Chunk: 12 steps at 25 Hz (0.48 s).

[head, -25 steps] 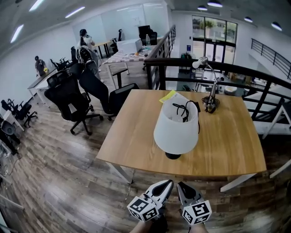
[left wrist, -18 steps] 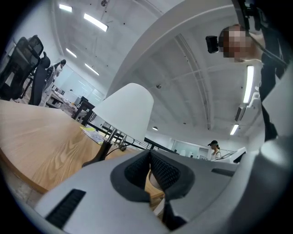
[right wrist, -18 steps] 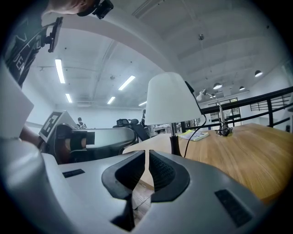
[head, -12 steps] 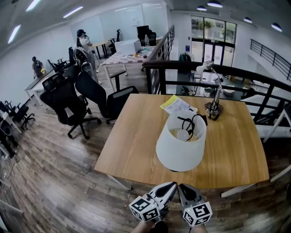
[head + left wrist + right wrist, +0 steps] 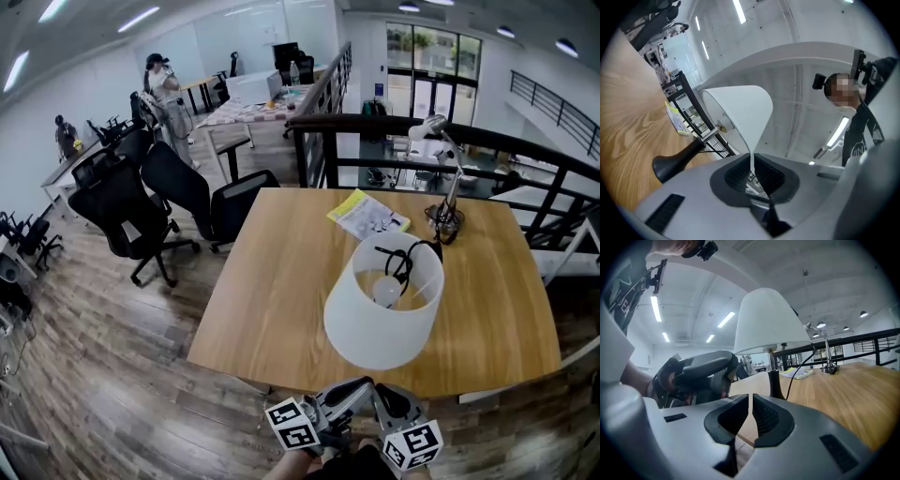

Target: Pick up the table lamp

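The table lamp stands upright on the tabletop, near its front edge and right of the middle, its long axis vertical and the open top of its white shade facing up. Only the head view looks down into the shade, where a bulb and a loop of black cord show. Only the gripper views take the lamp from the side, showing the black stem and the round black base resting on the wood. The left gripper and the right gripper hover side by side just off the front edge, pointing at the lamp without touching it. Both pairs of jaws are clenched on nothing. Behind the lamp lie a yellow booklet and, at the far right, a small desk lamp.
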Each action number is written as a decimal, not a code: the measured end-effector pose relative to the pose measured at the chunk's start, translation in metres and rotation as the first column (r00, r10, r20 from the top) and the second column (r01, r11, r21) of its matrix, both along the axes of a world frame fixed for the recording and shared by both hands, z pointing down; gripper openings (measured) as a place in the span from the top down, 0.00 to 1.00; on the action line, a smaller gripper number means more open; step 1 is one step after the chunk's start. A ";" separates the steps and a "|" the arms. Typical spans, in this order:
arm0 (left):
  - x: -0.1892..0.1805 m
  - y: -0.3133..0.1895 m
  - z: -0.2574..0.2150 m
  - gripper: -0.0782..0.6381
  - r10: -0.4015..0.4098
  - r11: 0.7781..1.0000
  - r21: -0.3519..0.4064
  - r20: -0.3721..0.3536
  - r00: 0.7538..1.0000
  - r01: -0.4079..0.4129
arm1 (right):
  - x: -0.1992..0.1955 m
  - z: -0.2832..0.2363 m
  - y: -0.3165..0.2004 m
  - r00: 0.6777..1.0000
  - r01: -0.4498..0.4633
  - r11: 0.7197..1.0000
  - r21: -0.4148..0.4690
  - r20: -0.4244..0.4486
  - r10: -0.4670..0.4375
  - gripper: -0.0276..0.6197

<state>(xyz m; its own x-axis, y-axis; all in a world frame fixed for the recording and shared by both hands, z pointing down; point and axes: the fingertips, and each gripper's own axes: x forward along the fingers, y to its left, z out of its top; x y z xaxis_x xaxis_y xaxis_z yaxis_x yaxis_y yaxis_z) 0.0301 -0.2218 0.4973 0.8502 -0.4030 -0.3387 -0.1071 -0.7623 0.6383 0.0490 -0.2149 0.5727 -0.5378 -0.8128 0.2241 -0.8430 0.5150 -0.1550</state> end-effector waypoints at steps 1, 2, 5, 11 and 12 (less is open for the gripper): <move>0.000 -0.003 -0.001 0.87 0.011 1.000 -0.003 -0.027 1.000 -0.011 | 0.001 0.005 0.000 1.000 -0.001 1.000 -0.009 -0.002 0.001 0.89; -0.001 -0.005 -0.002 0.82 0.023 1.000 -0.004 -0.055 0.998 -0.023 | 0.003 0.009 0.000 1.000 -0.001 1.000 -0.017 -0.004 0.001 0.89; -0.003 -0.012 -0.007 0.71 0.056 0.998 0.014 -0.127 0.990 -0.055 | 0.007 0.021 0.000 1.000 -0.010 0.999 -0.037 -0.009 0.010 0.89; -0.010 -0.026 -0.020 0.71 0.100 0.993 0.083 -0.218 0.971 -0.083 | 0.006 0.034 -0.013 1.000 0.003 0.998 -0.057 -0.012 -0.004 0.89; -0.011 -0.028 -0.023 0.71 0.106 0.992 0.094 -0.230 0.967 -0.087 | 0.005 0.035 -0.015 1.000 0.011 0.998 -0.057 -0.015 -0.012 0.89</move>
